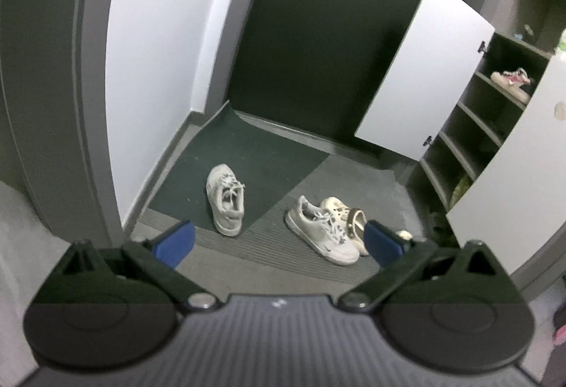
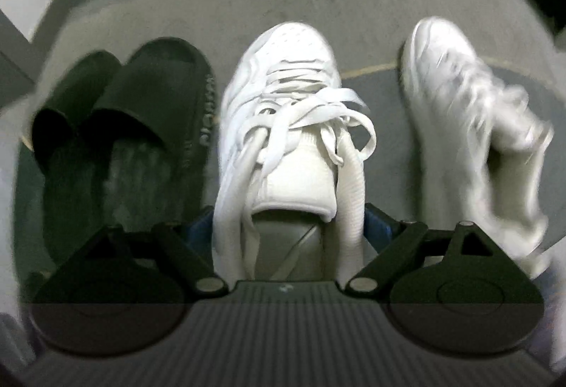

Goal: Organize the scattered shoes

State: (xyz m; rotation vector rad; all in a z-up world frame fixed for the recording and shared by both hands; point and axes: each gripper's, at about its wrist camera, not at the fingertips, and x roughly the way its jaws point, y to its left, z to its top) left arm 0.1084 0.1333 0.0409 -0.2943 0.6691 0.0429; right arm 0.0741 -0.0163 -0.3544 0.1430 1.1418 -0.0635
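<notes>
Between right claw (image 2: 288, 227) pads: white laced leather sneaker (image 2: 283, 111), gripped at heel collar. Lift straight, w/o snagging laces. Left claw (image 1: 279, 240) released.

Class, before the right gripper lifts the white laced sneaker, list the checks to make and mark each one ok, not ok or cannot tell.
1. Right gripper straddles the white laced sneaker at its heel: ok.
2. Fingers clamped firmly: cannot tell.
3. Loose laces clear of the fingers: not ok.
4. Black rubber slides beside it, apart: ok.
5. Left gripper open, empty: ok.
6. White shoe-cabinet door open: ok.
</notes>
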